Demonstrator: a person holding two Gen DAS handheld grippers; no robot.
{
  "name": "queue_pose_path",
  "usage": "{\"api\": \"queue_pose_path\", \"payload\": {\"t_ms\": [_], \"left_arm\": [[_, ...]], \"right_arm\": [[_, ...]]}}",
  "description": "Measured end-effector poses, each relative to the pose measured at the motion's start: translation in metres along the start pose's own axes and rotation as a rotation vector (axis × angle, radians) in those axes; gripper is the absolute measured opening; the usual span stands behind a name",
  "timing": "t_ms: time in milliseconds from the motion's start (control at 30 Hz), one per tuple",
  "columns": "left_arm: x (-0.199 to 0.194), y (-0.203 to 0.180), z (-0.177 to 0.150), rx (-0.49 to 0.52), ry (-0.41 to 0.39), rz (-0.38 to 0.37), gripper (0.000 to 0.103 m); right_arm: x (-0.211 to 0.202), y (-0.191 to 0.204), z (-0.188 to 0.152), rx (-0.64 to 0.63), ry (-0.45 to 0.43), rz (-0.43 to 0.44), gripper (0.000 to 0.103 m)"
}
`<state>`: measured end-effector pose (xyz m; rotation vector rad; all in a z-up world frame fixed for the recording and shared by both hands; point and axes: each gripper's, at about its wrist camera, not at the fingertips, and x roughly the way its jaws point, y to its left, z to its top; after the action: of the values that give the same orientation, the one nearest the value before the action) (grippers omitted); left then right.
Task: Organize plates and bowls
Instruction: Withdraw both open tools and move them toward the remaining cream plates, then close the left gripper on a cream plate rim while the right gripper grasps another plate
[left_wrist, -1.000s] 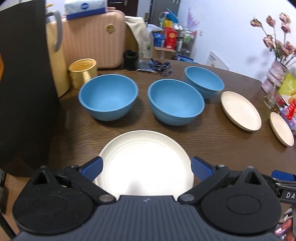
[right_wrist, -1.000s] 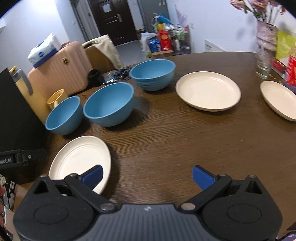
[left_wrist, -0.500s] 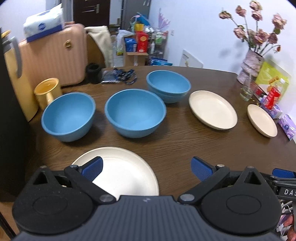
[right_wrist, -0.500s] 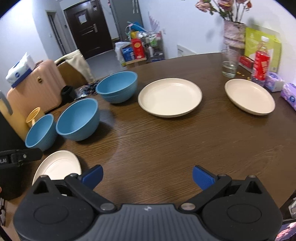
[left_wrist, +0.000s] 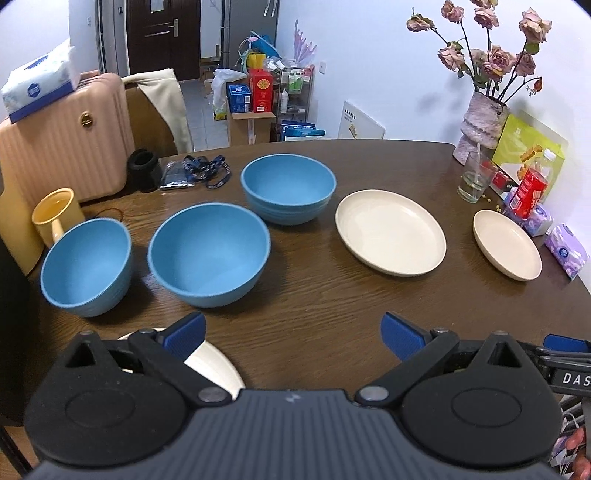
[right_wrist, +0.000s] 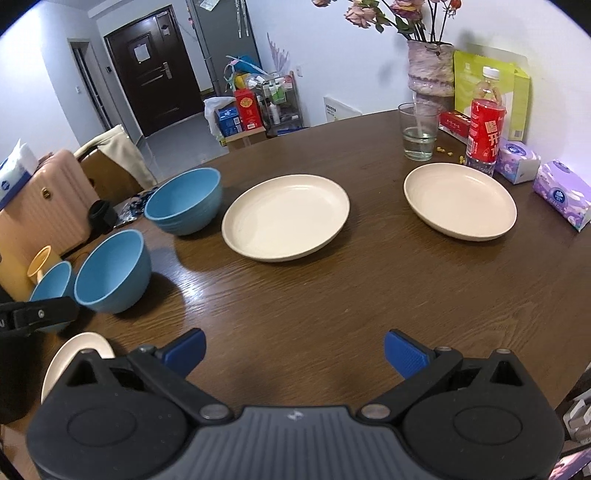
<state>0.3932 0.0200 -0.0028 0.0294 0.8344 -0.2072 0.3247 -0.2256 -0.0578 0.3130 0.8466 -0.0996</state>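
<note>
Left gripper (left_wrist: 291, 330): jaws are standing wide apart and holding nothing, blue pads (left_wrist: 184, 331) hanging over bare table (left_wrist: 317, 295). Judged to be waiting, with no piece chosen yet.

Right gripper (right_wrist: 293, 349): jaws likewise are spread wide and carrying nothing, hovering above the near edge of the table, well short of any dish.

Near plate (left_wrist: 216, 363): cream, lying at the near left, mostly hidden under the left gripper's body; only its right rim is showing. It is sitting apart from the other plates, so it is likely a piece still needing to be gathered.

Left bowl (left_wrist: 86, 267) and middle bowl (left_wrist: 208, 260): blue, upright, standing just beside each other, not nested. Whether their rims are touching cannot be told.

Far bowl (left_wrist: 288, 194): blue, upright, standing farther back and right of the middle bowl; ridges on its wall may mean a stack, though this is not certain.

Large plate (right_wrist: 286, 218): cream, lying flat at mid-table, right of the far bowl.

Right plate (right_wrist: 460, 201): cream, lying flat at the far right, near the bottle (right_wrist: 485, 129), glass (right_wrist: 419, 134) and tissue packs (right_wrist: 561, 194).

Status: dishes are lying spread singly across the table; sorting appears barely begun. Stacking like with like is seeming the sensible aim.

Other: yellow mug (left_wrist: 57, 214) standing at the far left; vase (left_wrist: 480, 127) holding dried roses at the far right.
</note>
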Motion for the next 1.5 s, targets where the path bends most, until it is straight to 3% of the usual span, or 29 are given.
{"api": "queue_pose_path", "payload": {"t_ms": [800, 1333, 1500], "left_arm": [[0.096, -0.084, 0.081, -0.005, 0.052, 0.09, 0.103], [0.197, -0.096, 0.103, -0.101, 0.15, 0.182, 0.103], [0.227, -0.091, 0.105, -0.14, 0.184, 0.21, 0.102]], "right_arm": [[0.093, -0.071, 0.119, -0.019, 0.034, 0.013, 0.103], [0.178, -0.071, 0.164, -0.11, 0.105, 0.035, 0.103], [0.21, -0.071, 0.172, -0.134, 0.142, 0.042, 0.097]]}}
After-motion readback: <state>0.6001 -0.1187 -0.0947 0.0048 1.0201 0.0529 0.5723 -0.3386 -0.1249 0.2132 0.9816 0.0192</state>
